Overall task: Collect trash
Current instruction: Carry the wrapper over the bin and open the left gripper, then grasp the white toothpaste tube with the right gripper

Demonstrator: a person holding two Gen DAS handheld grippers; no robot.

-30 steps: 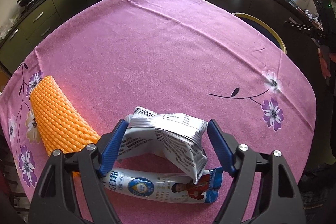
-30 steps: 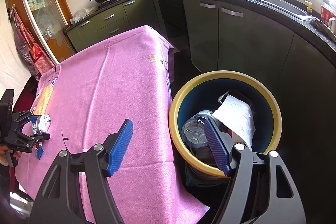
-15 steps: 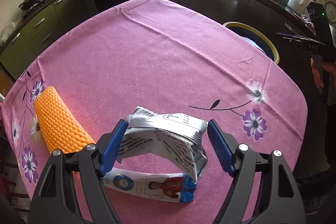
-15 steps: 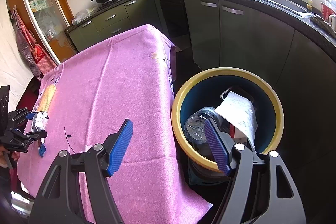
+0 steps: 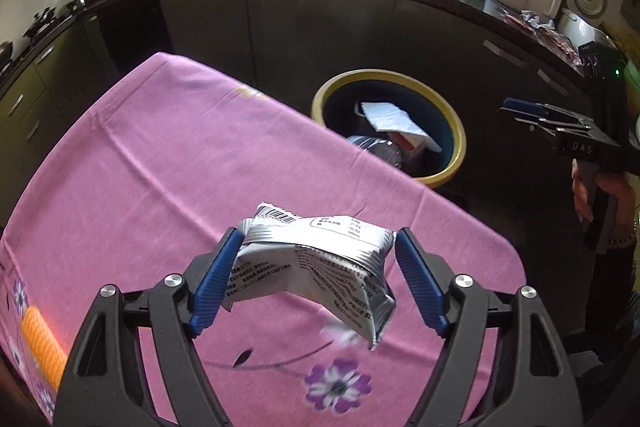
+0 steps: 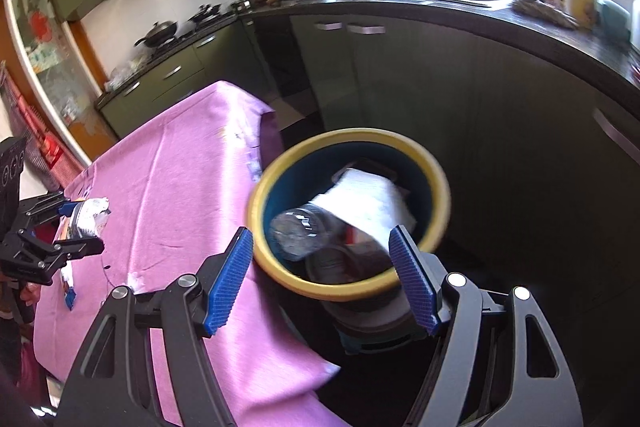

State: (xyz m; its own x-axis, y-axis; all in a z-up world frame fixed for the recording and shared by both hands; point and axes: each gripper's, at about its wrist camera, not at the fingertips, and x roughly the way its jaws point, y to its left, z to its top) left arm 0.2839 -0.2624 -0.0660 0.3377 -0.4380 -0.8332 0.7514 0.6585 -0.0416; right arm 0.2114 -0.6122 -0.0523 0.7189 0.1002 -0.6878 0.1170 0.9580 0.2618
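My left gripper [image 5: 318,273] is shut on a crumpled silver snack wrapper [image 5: 316,261] and holds it in the air above the pink tablecloth [image 5: 168,167]. The wrapper also shows in the right wrist view [image 6: 86,217], held by the left gripper [image 6: 78,227]. A yellow-rimmed bin [image 5: 390,125] stands on the floor past the table's far edge, with a clear bottle and white paper inside. My right gripper [image 6: 322,279] is open and empty, above the near rim of the bin [image 6: 348,285]. The right gripper [image 5: 556,125] shows at the right of the left wrist view.
An orange foam net [image 5: 40,349] lies at the table's left edge. A blue and white packet [image 6: 68,285] lies on the cloth under the left gripper. Dark kitchen cabinets [image 5: 320,27] and a cluttered counter run behind the bin.
My left gripper has lifted the wrapper off the table and swung right toward the bin, leaving the blue packet behind. My right gripper has shifted slightly, still open over the bin.
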